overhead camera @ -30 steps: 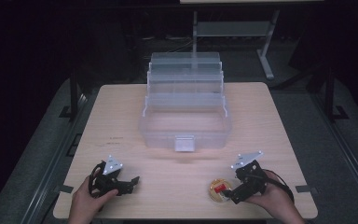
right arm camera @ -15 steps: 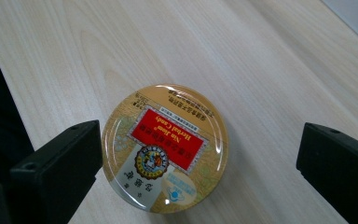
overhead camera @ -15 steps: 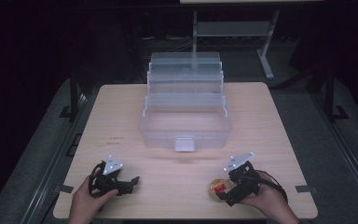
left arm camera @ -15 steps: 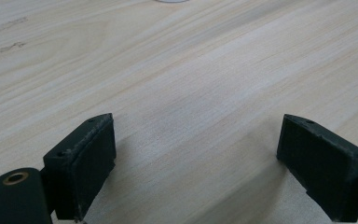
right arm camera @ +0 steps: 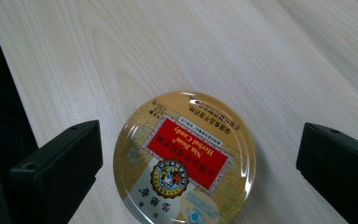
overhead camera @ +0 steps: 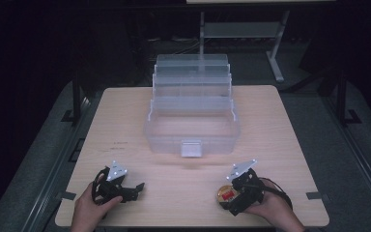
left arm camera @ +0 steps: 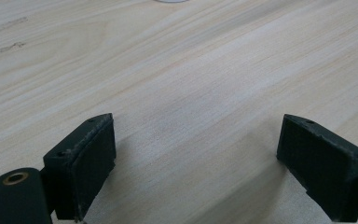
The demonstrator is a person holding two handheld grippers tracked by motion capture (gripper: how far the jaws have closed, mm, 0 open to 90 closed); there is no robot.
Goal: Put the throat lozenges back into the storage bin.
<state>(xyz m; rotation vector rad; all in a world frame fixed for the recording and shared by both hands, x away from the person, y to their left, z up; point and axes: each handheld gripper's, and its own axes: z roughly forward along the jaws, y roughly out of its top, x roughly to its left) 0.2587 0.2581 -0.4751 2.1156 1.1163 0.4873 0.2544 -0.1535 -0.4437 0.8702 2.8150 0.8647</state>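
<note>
A round gold candy tin (right arm camera: 184,158) with a red label lies flat on the wooden table near the front right; the high view shows the tin (overhead camera: 223,195) just left of my right gripper (overhead camera: 234,197). In the right gripper view my right gripper (right arm camera: 198,179) is open, its jaws wide on either side of the tin without touching it. My left gripper (overhead camera: 137,189) rests low at the front left, held by a hand. In the left gripper view my left gripper (left arm camera: 193,172) is open over bare wood, nothing between its jaws.
A clear plastic tiered organiser box (overhead camera: 192,113) stands open at the middle and back of the table (overhead camera: 270,130), its latch facing me. The table's front edge lies just behind the tin. Dark floor and a metal stand surround the table.
My right gripper has slid slightly left and forward, closing in over the tin. The left gripper has stayed where it was.
</note>
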